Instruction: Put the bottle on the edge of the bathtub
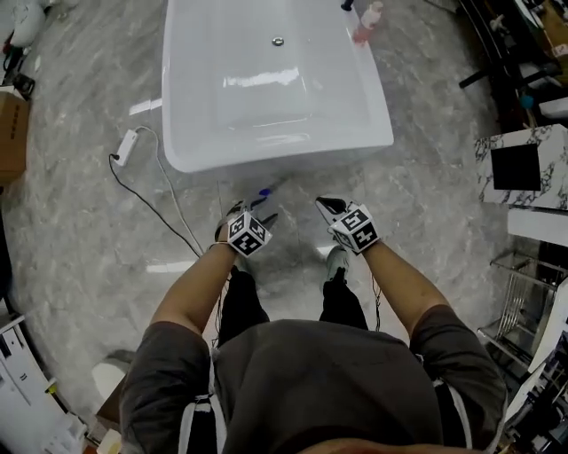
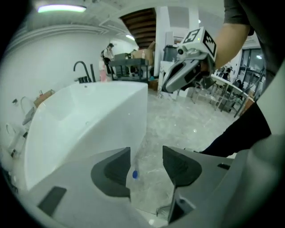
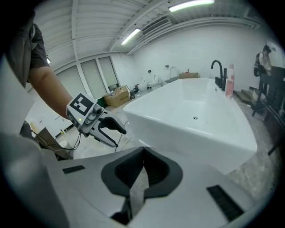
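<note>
my left hand-held gripper [image 1: 252, 215] hangs over the floor [image 1: 106, 239] with its jaws apart and nothing between them. the bottle [image 1: 264, 191] lies on the floor just beside the near end of the bathtub [image 1: 275, 152]; only its blue cap [image 2: 134, 175] shows clearly. to the right, my right hand-held gripper [image 1: 330, 207] has its jaws closed and empty. a pink bottle [image 1: 366, 22] stands on the tub's far right edge.

A grey marbled stone floor [image 1: 80, 177] is shown throughout. A white rectangular power adapter [image 1: 129, 144] with a thin black cable [image 1: 146, 206] is seen at left, and a brown cardboard box [image 1: 12, 133] at the left edge. A white marble-patterned cabinet [image 1: 541, 146] and a chrome wire rack [image 1: 524, 306] are seen at right.
</note>
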The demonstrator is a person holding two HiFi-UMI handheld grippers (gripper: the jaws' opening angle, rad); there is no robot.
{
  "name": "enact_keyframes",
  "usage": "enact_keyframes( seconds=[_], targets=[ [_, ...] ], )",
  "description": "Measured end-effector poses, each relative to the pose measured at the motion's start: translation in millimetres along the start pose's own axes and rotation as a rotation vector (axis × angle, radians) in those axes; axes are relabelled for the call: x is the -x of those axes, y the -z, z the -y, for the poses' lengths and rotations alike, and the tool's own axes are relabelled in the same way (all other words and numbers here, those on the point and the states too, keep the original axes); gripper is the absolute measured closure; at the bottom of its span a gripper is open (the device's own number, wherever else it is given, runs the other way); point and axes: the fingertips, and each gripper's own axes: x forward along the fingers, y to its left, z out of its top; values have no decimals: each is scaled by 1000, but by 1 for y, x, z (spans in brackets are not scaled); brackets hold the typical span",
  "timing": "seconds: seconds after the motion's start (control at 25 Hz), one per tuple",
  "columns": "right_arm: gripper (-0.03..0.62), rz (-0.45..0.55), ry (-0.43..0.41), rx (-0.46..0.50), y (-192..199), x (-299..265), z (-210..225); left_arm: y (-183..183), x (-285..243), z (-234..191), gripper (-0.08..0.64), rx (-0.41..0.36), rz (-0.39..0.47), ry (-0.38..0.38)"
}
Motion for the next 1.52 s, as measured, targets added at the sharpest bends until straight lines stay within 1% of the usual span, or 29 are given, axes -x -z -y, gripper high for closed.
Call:
enact_keyframes(
  seconds=[0.16,0.32,0.44,0.52,0.56,0.64,0.8,0.92,1.04,1.16,1.28,1.52],
  targets=[
    [598,28,-35,18,-53,62,-40,-51,98,12,362,41,121,-44],
    [598,89,-54,62,-116,121,-68,-99,189,17,407,91,254,-103],
    [598,136,-53,93,-160,163,-84,-129,256,18,455,131,355,-163],
    [598,169,-46,115,-187,188,-89,-148,297,16,502,187,436,-198],
    [598,188,-45,120,-197,200,-92,-155,314,16,527,220,478,-203],
    [598,232,-45,118,-217,220,-97,-168,345,20,549,267,558,-186],
    [600,313,-37,108,-251,253,-107,-185,394,31,554,327,698,-127],
    [600,364,-40,99,-264,272,-111,-194,417,30,555,384,751,-125],
    [600,368,-43,109,-263,281,-112,-204,436,25,555,414,800,-135],
    [600,378,-38,99,-262,283,-109,-213,450,20,555,410,824,-152],
    [600,378,-37,82,-260,280,-108,-217,453,21,555,391,828,-156],
    [600,352,-39,112,-262,276,-109,-219,452,22,555,376,813,-165]
  ],
)
